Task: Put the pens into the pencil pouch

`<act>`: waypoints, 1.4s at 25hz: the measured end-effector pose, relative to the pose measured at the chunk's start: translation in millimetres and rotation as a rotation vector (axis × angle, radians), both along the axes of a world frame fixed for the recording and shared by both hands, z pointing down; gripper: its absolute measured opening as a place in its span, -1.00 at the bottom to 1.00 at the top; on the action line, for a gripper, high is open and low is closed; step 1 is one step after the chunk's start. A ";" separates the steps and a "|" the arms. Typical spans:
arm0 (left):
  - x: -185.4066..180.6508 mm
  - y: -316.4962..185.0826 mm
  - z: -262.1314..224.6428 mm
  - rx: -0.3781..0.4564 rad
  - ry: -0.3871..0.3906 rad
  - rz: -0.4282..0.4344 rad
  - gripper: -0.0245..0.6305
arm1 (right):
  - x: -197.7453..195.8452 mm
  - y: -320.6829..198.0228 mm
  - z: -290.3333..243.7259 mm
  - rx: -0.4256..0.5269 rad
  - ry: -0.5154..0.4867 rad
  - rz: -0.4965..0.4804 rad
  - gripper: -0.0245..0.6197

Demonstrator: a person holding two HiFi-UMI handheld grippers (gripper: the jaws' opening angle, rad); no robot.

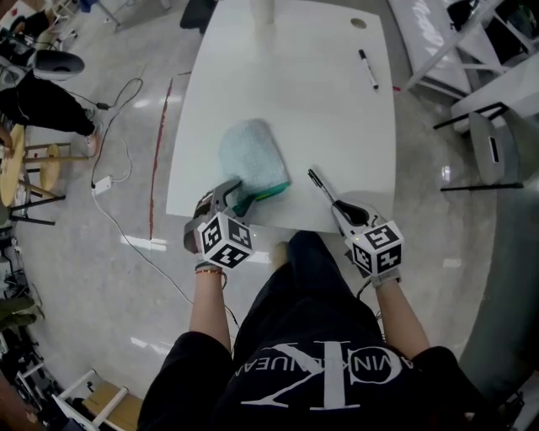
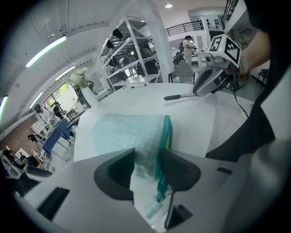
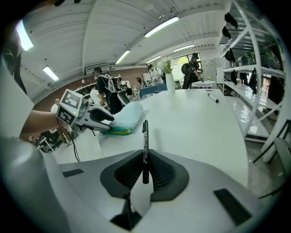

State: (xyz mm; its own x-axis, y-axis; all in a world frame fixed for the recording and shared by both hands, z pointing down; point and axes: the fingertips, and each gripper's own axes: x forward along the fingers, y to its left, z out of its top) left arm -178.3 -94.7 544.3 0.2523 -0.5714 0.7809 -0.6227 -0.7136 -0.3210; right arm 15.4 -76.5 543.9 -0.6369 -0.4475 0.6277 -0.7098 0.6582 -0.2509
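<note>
A light blue pencil pouch (image 1: 251, 151) with a green zip edge lies near the front of the white table (image 1: 337, 109). My left gripper (image 1: 242, 200) is at the pouch's near end, and its jaws pinch the fabric beside the green edge (image 2: 164, 136). To the right, my right gripper (image 1: 335, 204) is shut on a black pen (image 1: 320, 185), which points up and away over the table toward the pouch's right side. In the right gripper view the pen (image 3: 145, 141) stands out between the pads, with the pouch (image 3: 125, 116) to its left. A second black pen (image 1: 368, 69) lies at the far right.
A white cylinder (image 1: 264, 10) stands at the table's far edge, with a round hole (image 1: 359, 23) in the tabletop near it. White shelving (image 1: 472, 50) flanks the table's right side. A cable (image 1: 126, 160) trails on the floor to the left.
</note>
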 end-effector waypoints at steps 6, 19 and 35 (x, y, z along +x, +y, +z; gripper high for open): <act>8.1 -4.5 -1.3 -0.031 0.068 -0.034 -0.70 | -7.1 -2.0 -2.2 -0.019 -0.031 -0.040 -0.78; -0.9 -24.4 -24.0 -0.003 0.325 -0.288 -0.85 | -61.8 7.5 -19.4 -0.011 -0.088 -0.201 -0.78; 14.9 -33.7 -56.1 0.056 0.443 -0.326 -0.87 | -86.1 -3.2 -8.2 -0.127 0.009 -0.255 -0.78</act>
